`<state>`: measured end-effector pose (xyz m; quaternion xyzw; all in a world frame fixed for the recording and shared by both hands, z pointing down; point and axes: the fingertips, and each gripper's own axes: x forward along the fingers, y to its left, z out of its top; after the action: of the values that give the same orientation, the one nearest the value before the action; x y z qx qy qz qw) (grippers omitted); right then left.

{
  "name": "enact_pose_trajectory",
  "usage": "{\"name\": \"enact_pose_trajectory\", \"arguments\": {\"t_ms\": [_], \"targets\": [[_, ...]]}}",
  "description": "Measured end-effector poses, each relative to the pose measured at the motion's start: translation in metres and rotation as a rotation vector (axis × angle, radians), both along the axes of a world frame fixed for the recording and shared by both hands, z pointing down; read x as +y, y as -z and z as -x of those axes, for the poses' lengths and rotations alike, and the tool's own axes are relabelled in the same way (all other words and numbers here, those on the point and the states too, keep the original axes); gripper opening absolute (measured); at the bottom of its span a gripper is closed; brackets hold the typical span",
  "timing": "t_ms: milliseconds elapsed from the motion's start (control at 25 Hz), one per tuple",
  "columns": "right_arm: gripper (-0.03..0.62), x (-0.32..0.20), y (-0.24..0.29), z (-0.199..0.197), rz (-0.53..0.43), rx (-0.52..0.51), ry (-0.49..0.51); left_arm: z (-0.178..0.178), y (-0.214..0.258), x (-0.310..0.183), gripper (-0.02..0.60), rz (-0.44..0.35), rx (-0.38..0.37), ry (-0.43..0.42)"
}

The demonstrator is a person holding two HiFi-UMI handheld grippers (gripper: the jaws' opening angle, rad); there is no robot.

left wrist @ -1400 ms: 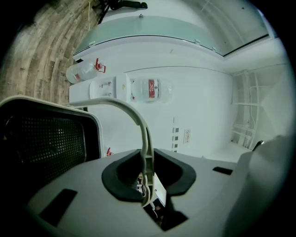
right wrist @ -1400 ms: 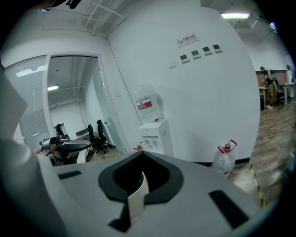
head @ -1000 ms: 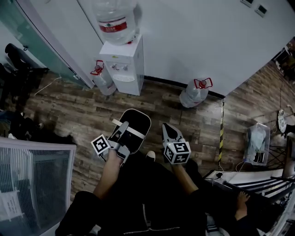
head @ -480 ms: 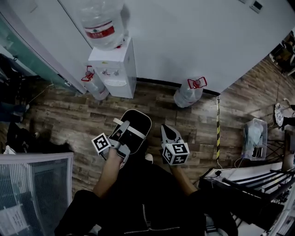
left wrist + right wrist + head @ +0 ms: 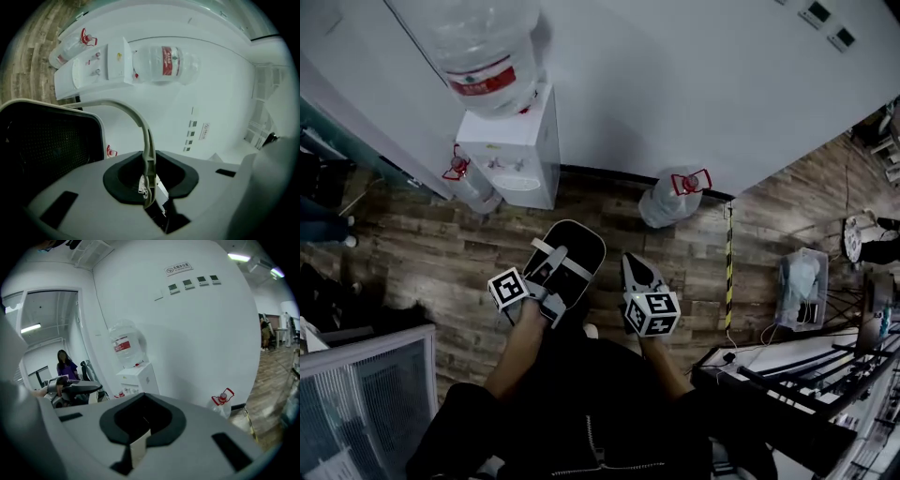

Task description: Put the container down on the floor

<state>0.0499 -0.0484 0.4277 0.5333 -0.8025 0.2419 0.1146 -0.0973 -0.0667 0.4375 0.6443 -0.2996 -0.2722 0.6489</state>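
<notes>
While the container [image 5: 581, 246] hangs off the wooden floor [image 5: 422, 239], my left gripper [image 5: 546, 272] is clamped on its pale handle [image 5: 143, 131], jaws narrowed onto the strap. My right gripper [image 5: 633, 269] has its jaws together, holding nothing. Bare boards run ahead to the wall [image 5: 675, 84], between the water dispenser [image 5: 520, 155] and a floor bottle [image 5: 667, 199]. My body hides the floor beneath, and the container's base is out of sight.

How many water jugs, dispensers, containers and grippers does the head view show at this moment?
Water jugs: 3
Dispenser: 1
Container: 1
Grippers: 2, the left gripper and the right gripper
Total: 7
</notes>
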Motion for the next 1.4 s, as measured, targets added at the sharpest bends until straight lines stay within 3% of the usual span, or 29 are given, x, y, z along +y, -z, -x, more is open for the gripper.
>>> {"name": "enact_pose_trajectory", "arguments": {"t_ms": [120, 440, 880, 1400], "targets": [[0.011, -0.032, 0.003, 0.001, 0.001, 0.013, -0.021, -0.004, -0.003, -0.032, 0.08, 0.004, -0.02, -0.038], [0.011, -0.09, 0.002, 0.013, 0.02, 0.041, -0.049, -0.004, -0.029, -0.097, 0.08, 0.014, -0.209, -0.168], [0.011, -0.126, -0.007, 0.011, 0.055, 0.064, -0.088, -0.032, -0.084, -0.139, 0.084, 0.006, -0.498, -0.455], [0.011, -0.171, -0.03, -0.025, 0.077, 0.039, -0.121, -0.063, -0.138, -0.185, 0.097, -0.085, -0.872, -0.678]]}}
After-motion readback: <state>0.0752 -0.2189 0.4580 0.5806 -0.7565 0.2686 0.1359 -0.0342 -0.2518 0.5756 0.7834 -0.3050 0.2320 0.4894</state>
